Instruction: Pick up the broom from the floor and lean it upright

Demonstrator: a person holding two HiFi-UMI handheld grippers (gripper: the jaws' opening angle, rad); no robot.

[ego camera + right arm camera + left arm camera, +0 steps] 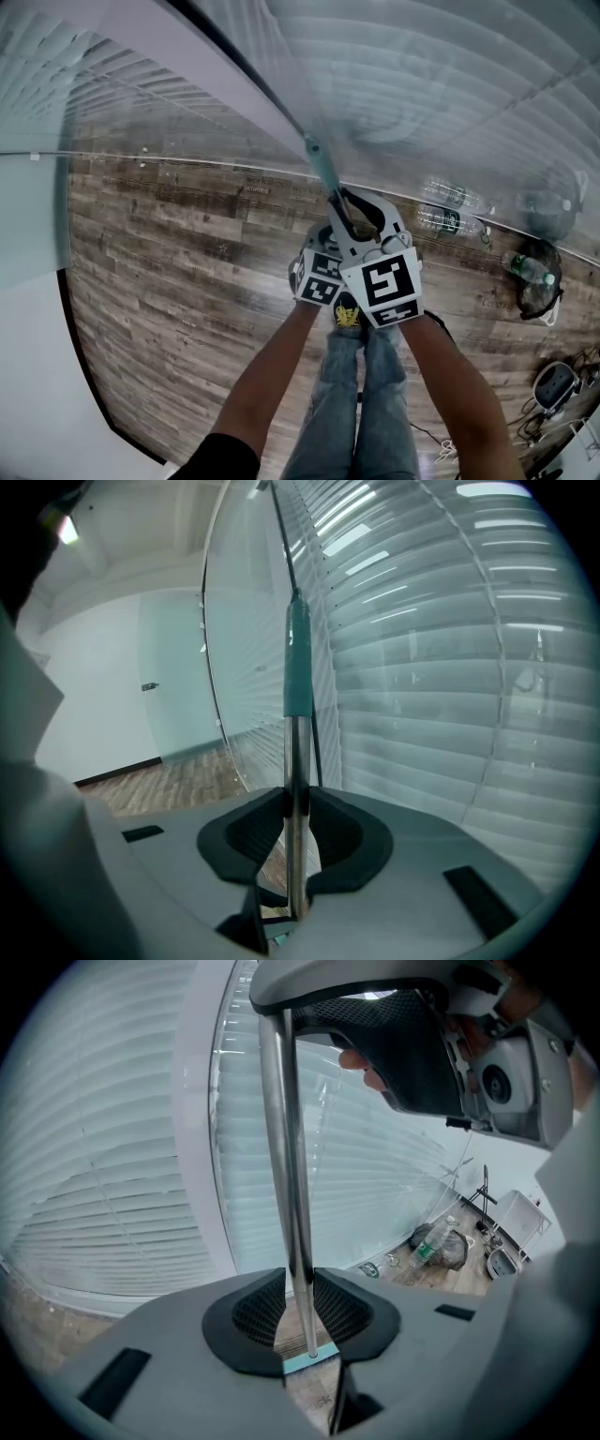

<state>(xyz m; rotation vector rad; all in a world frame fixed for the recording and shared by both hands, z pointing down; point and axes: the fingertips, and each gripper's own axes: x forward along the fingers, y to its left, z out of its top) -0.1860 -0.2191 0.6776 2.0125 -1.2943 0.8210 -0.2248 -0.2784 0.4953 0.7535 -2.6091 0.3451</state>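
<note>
Broom [322, 167] up off the floor [187, 253], pole close to upright, just before the glass wall [441, 84] with blinds behind. Both grippers on the bare metal pole [286, 1147], one directly above the other.

Left gripper [300, 1309]: pads pinching the pole at the lower position, with a teal piece [309, 1363] at the pole's lower end showing just under the jaws. Right gripper [295, 829]: pads pinching the pole likewise, higher up, below the teal sleeve [298, 658]. Contact between the lower end and the floor: not visible.

Handling, as judged:
- Pole stiff, thin and polished, so likely to slip or spin between the pads.
- Probably light overall, with the weight toward the lower end.
- Best hold: on the metal, two grips spaced apart, to check any swing.
- Keep clamping force steady right up to contact with the wall.
- Tilt in gently: hard pole against glass.
- Risk of the foot sliding out on smooth boards after release.
</note>
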